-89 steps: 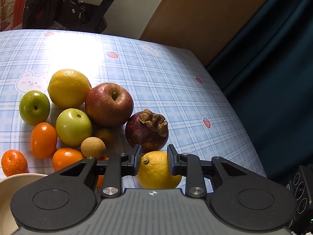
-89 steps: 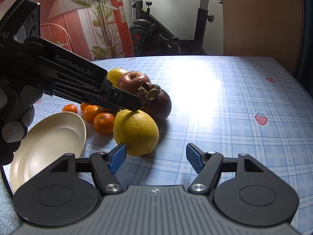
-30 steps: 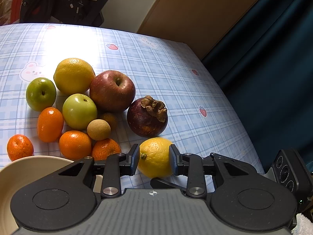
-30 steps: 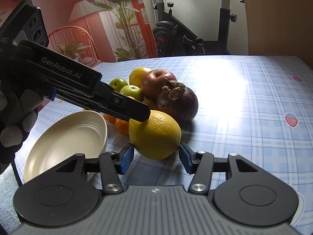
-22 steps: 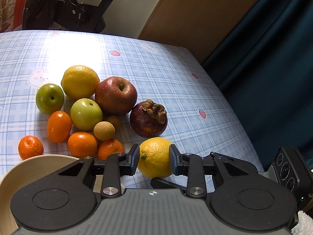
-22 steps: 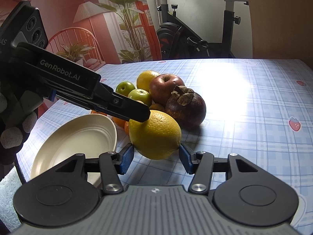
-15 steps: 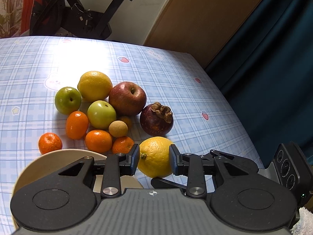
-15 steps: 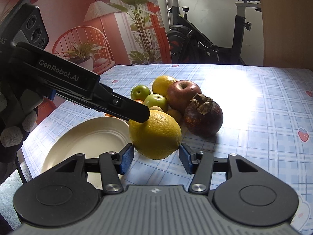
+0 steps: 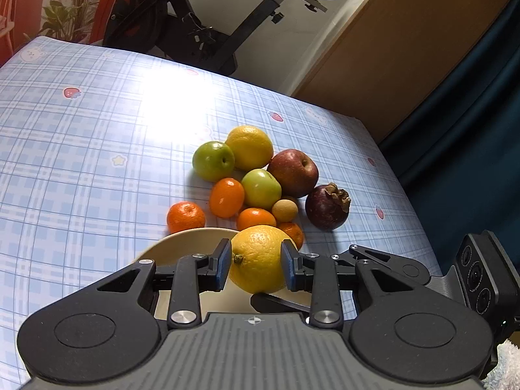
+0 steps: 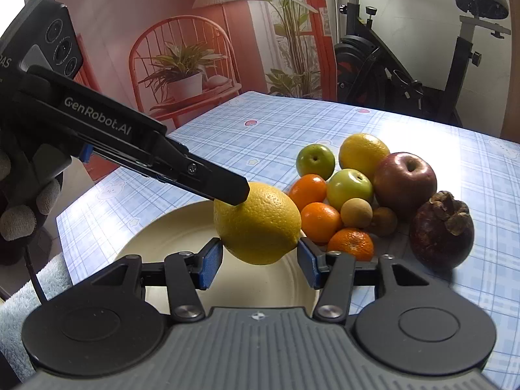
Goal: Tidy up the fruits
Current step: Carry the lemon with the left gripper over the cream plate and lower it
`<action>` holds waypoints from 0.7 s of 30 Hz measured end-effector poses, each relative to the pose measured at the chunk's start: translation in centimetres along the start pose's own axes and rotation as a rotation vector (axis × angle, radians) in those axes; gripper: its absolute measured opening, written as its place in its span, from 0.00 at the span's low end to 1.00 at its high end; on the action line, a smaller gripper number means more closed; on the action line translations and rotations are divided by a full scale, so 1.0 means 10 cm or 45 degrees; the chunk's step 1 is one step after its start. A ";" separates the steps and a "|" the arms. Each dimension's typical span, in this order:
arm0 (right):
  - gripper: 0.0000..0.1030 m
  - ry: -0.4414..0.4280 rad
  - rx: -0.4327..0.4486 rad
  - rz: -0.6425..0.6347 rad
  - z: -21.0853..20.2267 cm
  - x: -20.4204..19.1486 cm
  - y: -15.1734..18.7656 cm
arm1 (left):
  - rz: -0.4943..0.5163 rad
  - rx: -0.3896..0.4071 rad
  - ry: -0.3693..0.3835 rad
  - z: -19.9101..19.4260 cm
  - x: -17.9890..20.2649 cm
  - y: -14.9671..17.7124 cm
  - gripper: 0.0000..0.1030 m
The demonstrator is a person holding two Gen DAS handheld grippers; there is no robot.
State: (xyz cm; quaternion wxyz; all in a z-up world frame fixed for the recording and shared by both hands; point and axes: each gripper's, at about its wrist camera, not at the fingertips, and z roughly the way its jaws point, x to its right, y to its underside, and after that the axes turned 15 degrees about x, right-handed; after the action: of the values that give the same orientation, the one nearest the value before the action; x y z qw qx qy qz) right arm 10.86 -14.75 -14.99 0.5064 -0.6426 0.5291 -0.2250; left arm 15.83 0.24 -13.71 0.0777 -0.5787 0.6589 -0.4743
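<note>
1. Fingers of my left gripper (image 9: 256, 265) clamped on the lemon (image 9: 258, 258), pads pressing both sides; lemon is off the counter, above the cream plate (image 9: 182, 243).
2. My right gripper (image 10: 260, 261) sits at the same lemon (image 10: 258, 222); its blue pads flank the lower half, but I cannot tell if they touch.
3. Left gripper body (image 10: 130, 139) crosses the right view, held by a gloved hand (image 10: 19, 201).
4. Plate (image 10: 162, 247) lies directly under the lemon, near counter edge.
5. Just beyond the plate is the fruit pile: red apple (image 10: 404, 180), mangosteen (image 10: 440, 230), two green apples, another lemon (image 10: 364, 154), several tangerines.
6. Counter (image 9: 81, 146) has a blue plaid cloth; exercise bike (image 10: 406, 65) behind.
</note>
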 end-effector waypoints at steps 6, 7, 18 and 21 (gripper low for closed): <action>0.52 -0.034 -0.048 -0.063 0.27 -0.14 0.03 | -0.028 0.017 -0.050 -0.06 -0.23 0.02 0.34; 0.52 -0.038 -0.053 -0.076 0.32 -0.14 0.02 | -0.029 0.021 -0.054 -0.07 -0.25 0.03 0.34; 0.52 -0.062 -0.073 -0.123 0.51 -0.20 0.04 | -0.041 0.036 -0.093 -0.12 -0.39 0.04 0.34; 0.52 -0.073 -0.078 -0.139 0.54 -0.22 0.03 | -0.045 0.040 -0.101 -0.14 -0.40 0.04 0.34</action>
State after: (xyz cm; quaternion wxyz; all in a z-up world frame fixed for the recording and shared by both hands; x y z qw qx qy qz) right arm 14.46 -10.53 -16.78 0.4883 -0.6919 0.4854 -0.2174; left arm 15.95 4.30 -15.01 0.1042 -0.6074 0.6374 -0.4626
